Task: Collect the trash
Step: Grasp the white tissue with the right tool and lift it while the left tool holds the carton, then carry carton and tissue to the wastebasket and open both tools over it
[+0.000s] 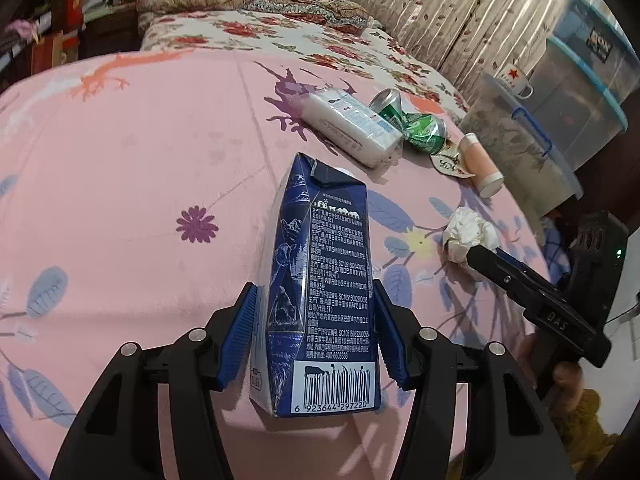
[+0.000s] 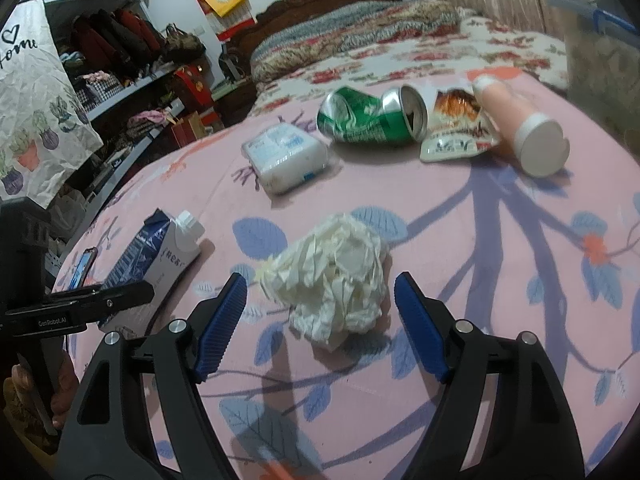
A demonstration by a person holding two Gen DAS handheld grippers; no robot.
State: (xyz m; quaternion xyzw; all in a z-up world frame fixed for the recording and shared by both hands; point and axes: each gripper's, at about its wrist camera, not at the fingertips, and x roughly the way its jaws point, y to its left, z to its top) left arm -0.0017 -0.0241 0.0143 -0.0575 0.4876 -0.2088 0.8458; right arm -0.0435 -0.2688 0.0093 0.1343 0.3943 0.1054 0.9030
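A dark blue milk carton (image 1: 320,280) lies on the pink bedspread between the pads of my left gripper (image 1: 316,304); both pads touch its sides. It also shows in the right wrist view (image 2: 156,256). A crumpled white tissue ball (image 2: 332,276) lies between the open jaws of my right gripper (image 2: 320,292), apart from both pads; in the left wrist view the tissue ball (image 1: 468,236) sits by the right gripper's fingertip. Farther back lie a white tissue pack (image 2: 286,156), a crushed green can (image 2: 372,118), a torn wrapper (image 2: 456,128) and a pink tube (image 2: 520,128).
The pink floral bedspread (image 2: 500,280) covers the bed. Pillows and quilts (image 2: 352,28) lie at the head. Clear plastic storage bins (image 1: 560,120) stand to the right of the bed. Shelves with clothes (image 2: 120,60) and a paper bag (image 2: 36,112) are at the left.
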